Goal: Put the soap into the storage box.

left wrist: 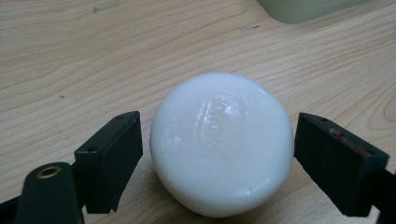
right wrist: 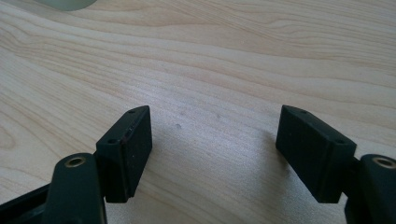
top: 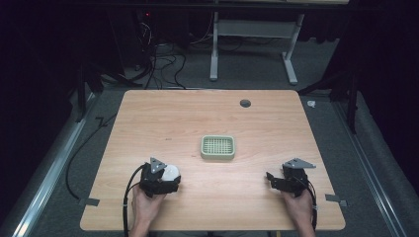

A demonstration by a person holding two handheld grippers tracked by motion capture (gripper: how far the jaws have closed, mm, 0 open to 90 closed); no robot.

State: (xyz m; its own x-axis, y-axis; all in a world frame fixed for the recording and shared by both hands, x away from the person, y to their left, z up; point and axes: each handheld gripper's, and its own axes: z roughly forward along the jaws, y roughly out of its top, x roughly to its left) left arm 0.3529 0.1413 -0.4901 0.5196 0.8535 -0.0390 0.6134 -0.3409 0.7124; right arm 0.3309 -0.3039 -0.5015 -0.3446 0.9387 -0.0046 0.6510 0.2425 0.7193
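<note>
Left gripper view: your left claw is spread around the soap, not gripping yet. Clench next, then carry it to the dish. Right claw sits released, empty.

**Hand-held grippers: construction and markings**

Left gripper and right gripper: black bodies, each topped by a grey three-cornered plate and trailing a black cable. Jaws are blocky black pads with small screw holes, brass-ringed pivots behind; one left pad bears a red smear. Forearms are unsleeved.
</note>
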